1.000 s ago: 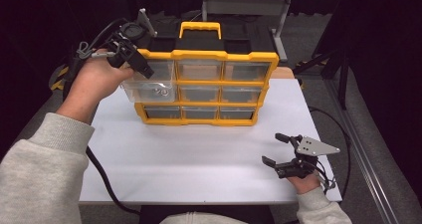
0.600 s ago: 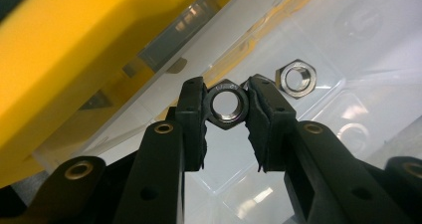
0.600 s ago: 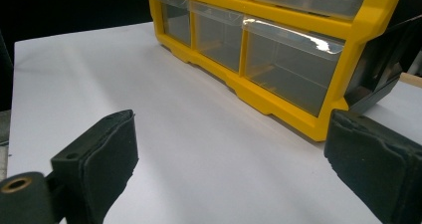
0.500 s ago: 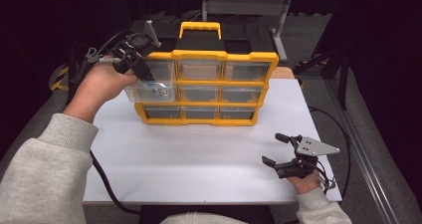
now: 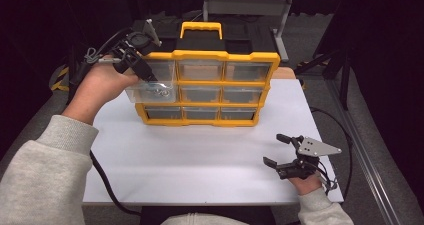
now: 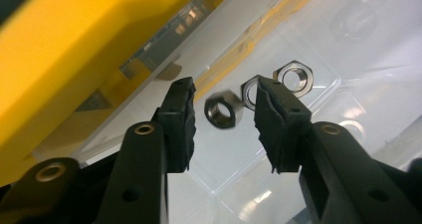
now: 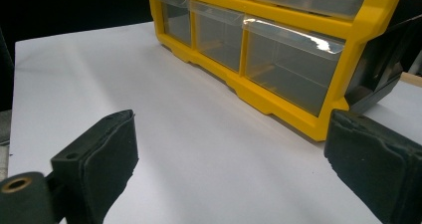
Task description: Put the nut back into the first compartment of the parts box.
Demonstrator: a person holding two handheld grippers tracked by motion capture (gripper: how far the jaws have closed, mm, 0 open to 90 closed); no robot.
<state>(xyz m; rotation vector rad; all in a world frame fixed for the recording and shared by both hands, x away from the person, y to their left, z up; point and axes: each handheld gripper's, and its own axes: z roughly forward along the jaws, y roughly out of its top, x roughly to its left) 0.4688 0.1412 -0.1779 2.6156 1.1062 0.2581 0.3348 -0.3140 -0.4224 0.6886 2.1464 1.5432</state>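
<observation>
- Left two-jaw black gripper (image 5: 150, 80) reaching down into a clear plastic drawer (image 5: 150, 91) pulled out of the middle row at the left of a yellow-framed parts organiser with clear drawers (image 5: 207, 87).
- Jaws apart in the left gripper view, gripping nothing; a small silver hex nut (image 6: 224, 110) in the gap between them, blurred, possibly loose in mid-air rather than lying on the drawer floor.
- Two more silver hex nuts (image 6: 294, 77) on the drawer floor, one partly hidden behind the jaw on the right of that view, the other just beyond it.
- Organiser upright at the far middle of the white table (image 5: 200, 160), yellow carry handle (image 5: 201, 29) on top.
- Right two-jaw black gripper (image 5: 278, 152) low over the near right corner of the table, well apart from the organiser, jaws wide apart and empty.
</observation>
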